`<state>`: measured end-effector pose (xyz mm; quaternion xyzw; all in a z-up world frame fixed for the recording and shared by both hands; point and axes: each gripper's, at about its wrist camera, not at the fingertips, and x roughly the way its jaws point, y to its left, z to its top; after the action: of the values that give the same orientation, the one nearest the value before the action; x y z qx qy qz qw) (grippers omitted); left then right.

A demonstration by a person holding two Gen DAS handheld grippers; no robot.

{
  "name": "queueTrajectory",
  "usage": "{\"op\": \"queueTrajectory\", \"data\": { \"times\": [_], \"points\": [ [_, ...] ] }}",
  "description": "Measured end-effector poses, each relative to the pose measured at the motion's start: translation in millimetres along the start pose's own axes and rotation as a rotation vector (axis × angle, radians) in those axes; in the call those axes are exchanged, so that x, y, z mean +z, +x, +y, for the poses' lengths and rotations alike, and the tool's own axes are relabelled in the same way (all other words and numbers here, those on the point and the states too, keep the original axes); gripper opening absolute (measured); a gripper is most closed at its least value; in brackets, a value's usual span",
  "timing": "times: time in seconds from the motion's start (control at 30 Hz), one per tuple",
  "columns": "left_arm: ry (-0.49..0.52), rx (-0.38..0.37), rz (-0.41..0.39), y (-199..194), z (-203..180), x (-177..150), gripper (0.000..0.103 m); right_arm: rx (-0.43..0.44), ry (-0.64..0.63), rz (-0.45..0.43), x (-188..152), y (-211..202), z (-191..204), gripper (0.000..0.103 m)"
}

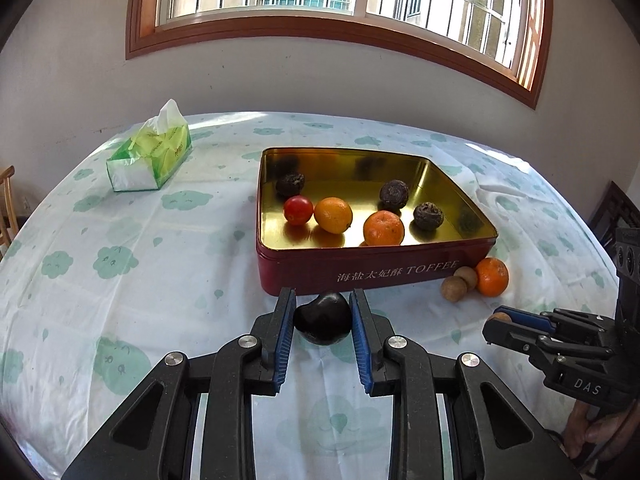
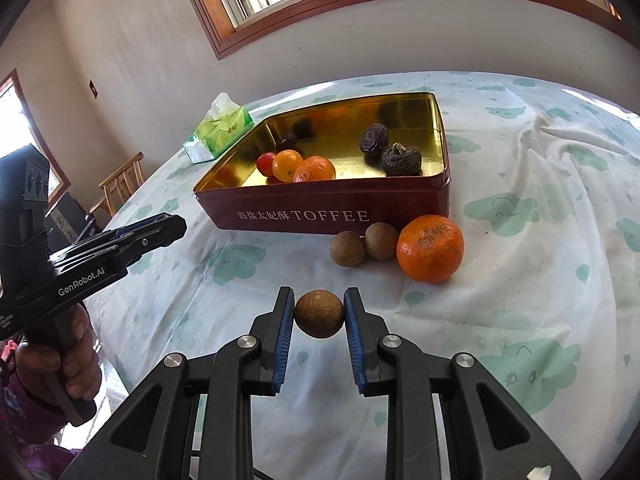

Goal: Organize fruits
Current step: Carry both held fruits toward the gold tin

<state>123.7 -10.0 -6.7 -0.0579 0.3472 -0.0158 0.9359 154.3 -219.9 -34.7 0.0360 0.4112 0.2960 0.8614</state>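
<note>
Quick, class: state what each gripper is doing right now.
Left gripper: shut on the dark fruit.
Right gripper: shut on a brown round fruit.

Toffee tin (image 2: 332, 216) wall ahead, longans (image 2: 347, 248) and orange (image 2: 430, 249) right — bare cloth (image 1: 120, 280) left

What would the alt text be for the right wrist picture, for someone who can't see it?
The right claw grips a small round brown fruit above a cloud-print tablecloth. Beyond it, a red toffee tin holds oranges, a tomato and dark wrinkled fruits; two brown fruits and an orange sit just outside it.
</note>
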Motion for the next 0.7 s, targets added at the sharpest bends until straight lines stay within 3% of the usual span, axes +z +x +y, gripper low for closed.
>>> {"op": "queueTrajectory", "data": {
  "times": [0.4,0.7],
  "points": [
    [-0.006,0.069,-0.061,-22.6,-4.6,14.3,0.028,0.030,-0.036,-0.141,24.9,-55.0,29.7,0.023],
    [0.005,0.092,-0.088,-28.5,-7.7,22.6,0.029,0.038,-0.050,-0.184,41.1,-65.6,36.8,0.023]
  ]
}}
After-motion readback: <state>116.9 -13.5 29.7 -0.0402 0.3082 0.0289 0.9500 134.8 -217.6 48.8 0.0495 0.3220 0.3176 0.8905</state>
